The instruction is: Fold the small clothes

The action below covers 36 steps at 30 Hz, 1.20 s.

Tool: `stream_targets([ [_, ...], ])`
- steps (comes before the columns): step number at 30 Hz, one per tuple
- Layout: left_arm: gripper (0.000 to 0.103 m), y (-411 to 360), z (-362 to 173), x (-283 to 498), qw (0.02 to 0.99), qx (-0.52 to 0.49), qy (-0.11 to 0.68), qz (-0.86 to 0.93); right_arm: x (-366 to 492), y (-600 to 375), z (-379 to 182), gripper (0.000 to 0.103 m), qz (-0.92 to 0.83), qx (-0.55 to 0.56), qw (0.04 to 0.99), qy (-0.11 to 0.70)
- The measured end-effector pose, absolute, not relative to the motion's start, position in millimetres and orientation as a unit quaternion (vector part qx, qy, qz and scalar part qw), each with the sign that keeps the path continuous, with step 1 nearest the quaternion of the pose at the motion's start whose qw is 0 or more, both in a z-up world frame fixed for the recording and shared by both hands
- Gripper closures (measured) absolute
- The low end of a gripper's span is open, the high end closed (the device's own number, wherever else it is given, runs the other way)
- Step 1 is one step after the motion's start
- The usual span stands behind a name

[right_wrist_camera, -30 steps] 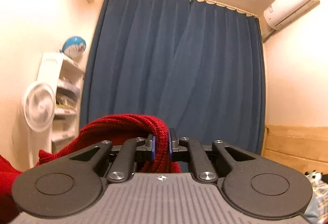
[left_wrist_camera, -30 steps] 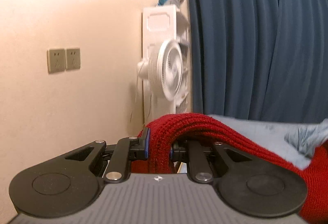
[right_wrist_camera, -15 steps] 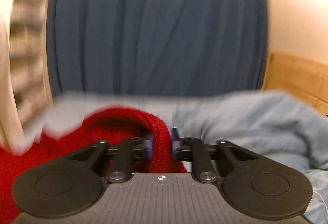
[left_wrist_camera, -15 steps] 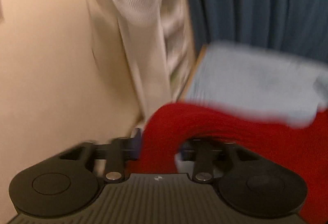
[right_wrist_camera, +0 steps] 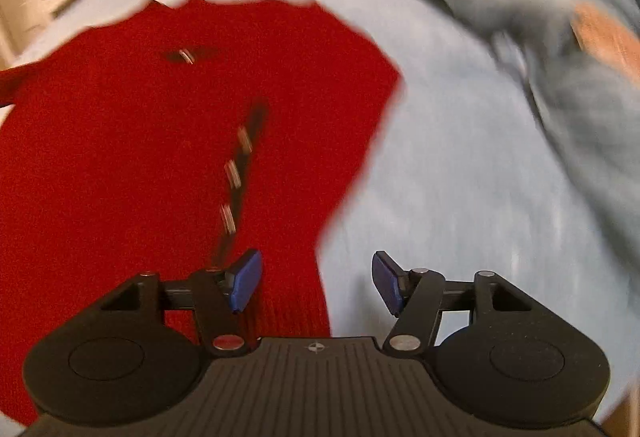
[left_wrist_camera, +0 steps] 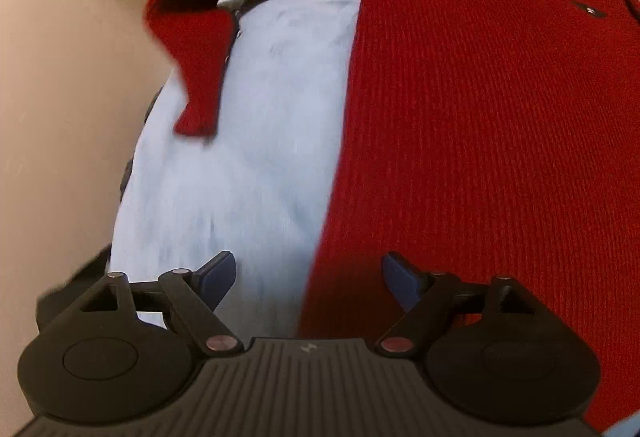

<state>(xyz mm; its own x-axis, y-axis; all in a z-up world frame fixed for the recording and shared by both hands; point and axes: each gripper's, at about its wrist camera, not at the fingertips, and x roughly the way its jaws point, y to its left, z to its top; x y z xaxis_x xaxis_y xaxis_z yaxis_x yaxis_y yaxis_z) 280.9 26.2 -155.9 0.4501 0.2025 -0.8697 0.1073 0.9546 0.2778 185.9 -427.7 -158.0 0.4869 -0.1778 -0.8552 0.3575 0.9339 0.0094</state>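
The red knit sweater (left_wrist_camera: 480, 141) lies spread flat on the pale blue sheet (left_wrist_camera: 248, 141), ribbed weave running lengthwise. One sleeve (left_wrist_camera: 200, 37) bends back on itself, cuff pointing down. A dark buttoned placket (right_wrist_camera: 236, 177) runs down its front, though it's blurred here.

Bed (left_wrist_camera: 224, 157) under a pale blue sheet. Spread flat across it, red knitted sweater (left_wrist_camera: 480, 157), one sleeve (left_wrist_camera: 192, 49) bent toward the wall side. At the far right, rumpled grey-blue blanket (right_wrist_camera: 540, 17).
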Motion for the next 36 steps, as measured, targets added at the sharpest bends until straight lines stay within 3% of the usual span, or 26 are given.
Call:
stream_targets([
  [3,0.000,37,-153,256,0.842,0.118,0.526,0.039,155,-428,-173,0.034,-0.178,0.177,0.831,0.496],
  [7,0.000,52,-164,248,0.832,0.070,0.549,0.032,135,-416,-187,0.031,-0.170,0.208,0.826,0.496],
  [9,0.000,57,-165,253,0.821,0.035,0.569,0.037,133,-416,-194,0.041,-0.164,0.229,0.831,0.479],
  [11,0.026,59,-154,254,0.806,-0.006,0.592,0.027,132,-414,-191,0.083,-0.160,0.232,0.834,0.474],
  [12,0.065,56,-148,255,0.798,-0.016,0.602,0.003,133,-414,-187,0.083,-0.152,0.233,0.836,0.473],
  [13,0.080,51,-138,254,0.795,-0.013,0.607,-0.009,131,-411,-177,0.084,-0.156,0.230,0.839,0.467],
  [15,0.083,39,-114,244,0.811,0.018,0.584,-0.024,124,-405,-153,0.085,-0.157,0.211,0.859,0.440],
  [16,0.098,35,-107,239,0.818,0.031,0.574,-0.029,118,-404,-141,0.085,-0.157,0.214,0.865,0.426],
  [19,0.096,37,-97,227,0.820,0.036,0.571,-0.031,94,-412,-112,0.087,-0.153,0.243,0.869,0.403],
  [20,0.096,39,-96,225,0.824,0.038,0.565,-0.036,86,-415,-107,0.097,-0.155,0.246,0.871,0.397],
  [23,0.095,43,-103,217,0.832,0.058,0.550,-0.047,67,-422,-108,0.097,-0.167,0.232,0.873,0.396],
  [26,0.080,41,-121,220,0.824,0.079,0.561,-0.027,73,-430,-145,0.093,-0.188,0.235,0.829,0.472],
  [27,0.064,41,-125,220,0.821,0.086,0.564,-0.022,74,-432,-152,0.092,-0.198,0.233,0.821,0.481],
  [28,0.047,41,-126,219,0.821,0.090,0.564,-0.017,75,-432,-155,0.088,-0.203,0.232,0.821,0.481],
  [29,0.038,42,-125,217,0.823,0.091,0.560,-0.014,77,-433,-154,0.073,-0.203,0.231,0.824,0.476],
  [30,0.023,42,-125,215,0.827,0.092,0.554,-0.012,79,-434,-151,0.062,-0.203,0.231,0.830,0.467],
  [31,0.015,41,-123,213,0.831,0.097,0.547,-0.009,83,-434,-147,0.043,-0.203,0.227,0.838,0.453],
  [32,0.014,40,-121,212,0.834,0.103,0.542,-0.006,86,-433,-142,0.036,-0.202,0.220,0.846,0.442],
  [36,0.013,27,-109,207,0.838,0.111,0.534,-0.002,129,-430,-131,0.022,-0.174,0.169,0.876,0.416],
])
